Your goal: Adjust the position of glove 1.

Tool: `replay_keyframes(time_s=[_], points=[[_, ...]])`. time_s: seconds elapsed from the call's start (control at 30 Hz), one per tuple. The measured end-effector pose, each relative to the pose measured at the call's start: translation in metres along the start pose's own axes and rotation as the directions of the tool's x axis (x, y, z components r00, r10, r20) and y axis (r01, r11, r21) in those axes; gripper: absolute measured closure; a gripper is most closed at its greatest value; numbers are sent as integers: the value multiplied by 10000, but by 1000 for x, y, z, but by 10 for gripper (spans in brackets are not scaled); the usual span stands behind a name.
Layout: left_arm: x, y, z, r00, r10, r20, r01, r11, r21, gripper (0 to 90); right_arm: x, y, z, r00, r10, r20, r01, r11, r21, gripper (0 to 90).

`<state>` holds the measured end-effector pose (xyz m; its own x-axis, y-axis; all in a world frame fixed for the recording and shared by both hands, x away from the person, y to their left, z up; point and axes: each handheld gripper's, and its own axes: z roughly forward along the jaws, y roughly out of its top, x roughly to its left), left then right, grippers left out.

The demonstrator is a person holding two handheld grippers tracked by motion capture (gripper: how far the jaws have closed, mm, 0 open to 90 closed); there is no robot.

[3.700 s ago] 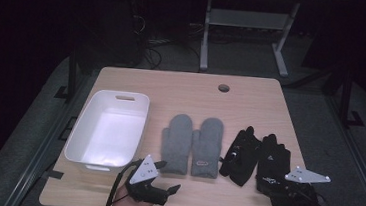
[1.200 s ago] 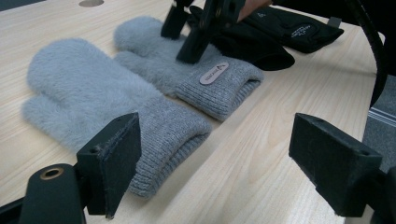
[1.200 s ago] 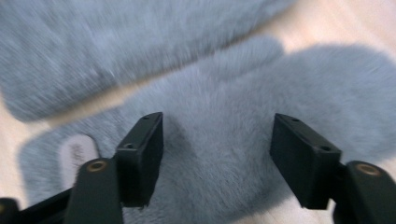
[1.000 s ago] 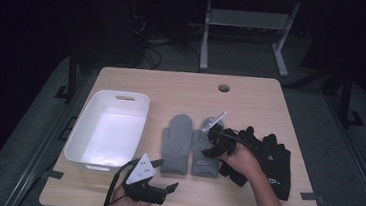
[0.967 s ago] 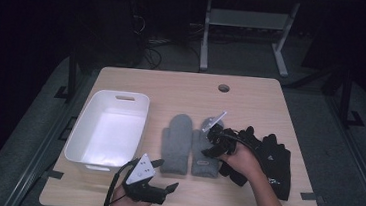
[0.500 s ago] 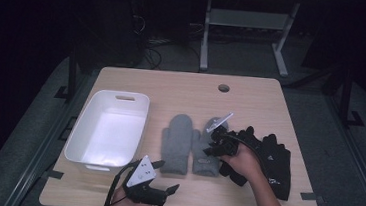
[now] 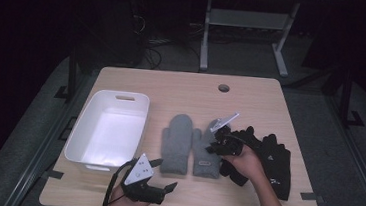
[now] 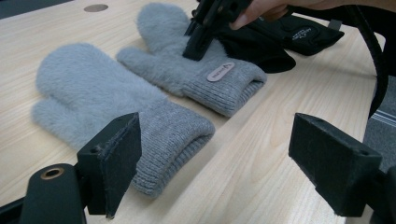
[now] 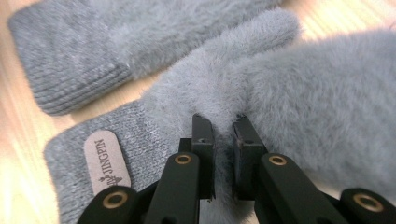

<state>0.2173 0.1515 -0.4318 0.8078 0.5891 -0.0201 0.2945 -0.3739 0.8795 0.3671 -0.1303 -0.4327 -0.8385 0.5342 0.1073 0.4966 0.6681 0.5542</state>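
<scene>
Two fluffy grey mittens lie side by side at mid-table, the left mitten (image 7: 177, 142) and the right mitten (image 7: 205, 155). My right gripper (image 7: 213, 145) points down onto the right mitten. In the right gripper view its jaws (image 9: 220, 122) have just been closing and now pinch the fluffy fabric (image 9: 289, 93) above the cuff label (image 9: 105, 161). My left gripper (image 7: 165, 174) rests near the front edge, open, with nothing between its jaws (image 8: 219, 158). It faces the cuff of the left mitten (image 8: 107, 102).
A pair of black gloves (image 7: 274, 158) lies right of the mittens, partly under the right hand. A white bin (image 7: 74, 141) stands on the table's left side. A cable hole (image 7: 223, 88) sits near the far edge.
The right gripper has come from the black gloves over to the right grey mitten, sunk onto it and closed on its fabric. The left gripper has stayed put.
</scene>
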Motion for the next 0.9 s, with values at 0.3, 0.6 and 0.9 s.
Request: replay_keyframes(time_s=[0.3,0.6,0.9], points=[[2,0,-5,9998,-30,-189,27,9999,-150,170,4,2,-26,9994,280,207,-268,9979,-583,826],[6,1,-11,9993,-94,-372,81,9994,-339,169,20,22,-51,9997,228,77,-216,9909,-1329,825],[8,2,-16,9986,-54,-534,28,9988,-482,169,43,69,-32,9989,-429,-163,407,9924,-1165,824]])
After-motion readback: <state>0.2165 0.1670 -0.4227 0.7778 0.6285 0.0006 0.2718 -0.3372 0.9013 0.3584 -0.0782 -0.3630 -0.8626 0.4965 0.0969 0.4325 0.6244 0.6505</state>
